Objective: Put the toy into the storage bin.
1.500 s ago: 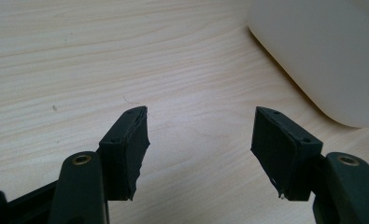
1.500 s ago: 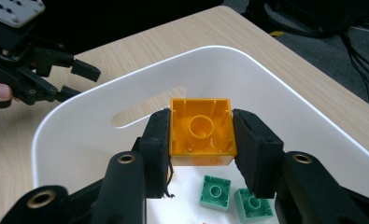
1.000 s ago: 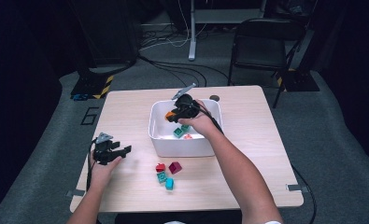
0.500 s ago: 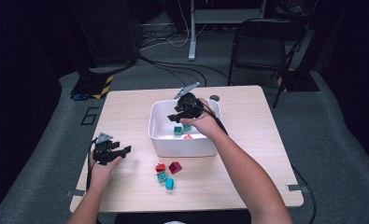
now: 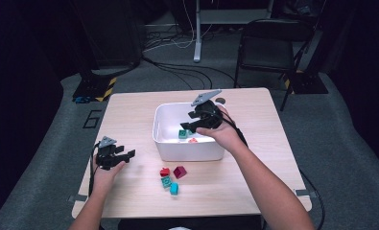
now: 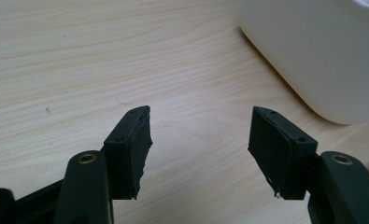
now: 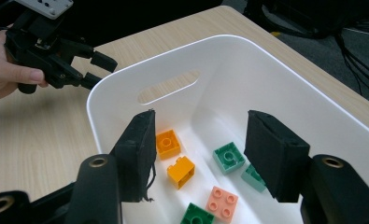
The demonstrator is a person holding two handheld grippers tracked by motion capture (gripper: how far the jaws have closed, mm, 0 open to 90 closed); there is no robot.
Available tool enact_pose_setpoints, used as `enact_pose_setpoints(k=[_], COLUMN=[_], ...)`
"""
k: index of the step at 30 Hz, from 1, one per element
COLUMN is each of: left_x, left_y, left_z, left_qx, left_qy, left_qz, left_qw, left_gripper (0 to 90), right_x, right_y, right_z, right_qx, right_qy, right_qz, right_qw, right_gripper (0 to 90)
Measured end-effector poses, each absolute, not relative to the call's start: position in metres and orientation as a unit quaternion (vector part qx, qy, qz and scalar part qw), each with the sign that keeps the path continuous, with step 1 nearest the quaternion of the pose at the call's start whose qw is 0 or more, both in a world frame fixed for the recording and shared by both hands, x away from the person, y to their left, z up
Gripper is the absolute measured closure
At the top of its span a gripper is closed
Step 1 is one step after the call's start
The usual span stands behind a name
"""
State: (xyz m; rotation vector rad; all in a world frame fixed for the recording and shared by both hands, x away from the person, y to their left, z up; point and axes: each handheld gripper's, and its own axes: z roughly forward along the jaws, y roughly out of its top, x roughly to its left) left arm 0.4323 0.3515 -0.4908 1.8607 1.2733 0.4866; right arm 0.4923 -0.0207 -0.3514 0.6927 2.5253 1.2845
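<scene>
My right gripper (image 5: 189,126) hangs over the white bin (image 5: 187,151), jaws open with nothing between them; they have just been opening. Below it in the right gripper view (image 7: 198,137), two orange bricks (image 7: 168,143), a teal brick (image 7: 229,157), a pink brick (image 7: 222,201) and a green brick (image 7: 196,215) lie on the bin's floor (image 7: 205,116). My left gripper (image 5: 128,155) rests low over the table at the left, open and holding nothing, its jaws having just closed a little. In the left gripper view (image 6: 198,135) bare wood lies between the jaws, with the bin's wall (image 6: 322,51) ahead at the right.
On the table in front of the bin lie a red brick (image 5: 164,171), a dark red brick (image 5: 179,171), a green brick (image 5: 166,181) and a cyan brick (image 5: 174,189). A folding chair (image 5: 268,43) and cables stand on the floor beyond the table.
The orange brick that was in my right gripper's jaws a second ago is gone from them; the jaws have spread and the hand has shifted right over the bin. The left hand has stayed put.
</scene>
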Motion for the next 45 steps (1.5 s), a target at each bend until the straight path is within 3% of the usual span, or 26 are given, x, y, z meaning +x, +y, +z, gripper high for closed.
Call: enact_pose_setpoints(k=[19, 25, 45], left_x=[0.424, 0.425, 0.400], left_y=[0.329, 0.318, 0.279], left_z=[-0.467, -0.462, -0.467], left_qx=[0.749, 0.767, 0.809], left_qy=[0.466, 0.452, 0.392], left_qz=[0.179, 0.178, 0.137], left_qw=[0.436, 0.420, 0.416], left_gripper=[44.1, 48.2, 51.1], right_x=[0.430, 0.417, 0.405], right_y=[-0.052, -0.059, -0.078], right_z=[-0.363, -0.368, -0.372], right_qx=[0.232, 0.228, 0.234], right_qy=[0.844, 0.843, 0.838], right_qz=[0.462, 0.464, 0.472], right_qw=[0.145, 0.148, 0.140], right_gripper=[41.2, 41.9, 43.9])
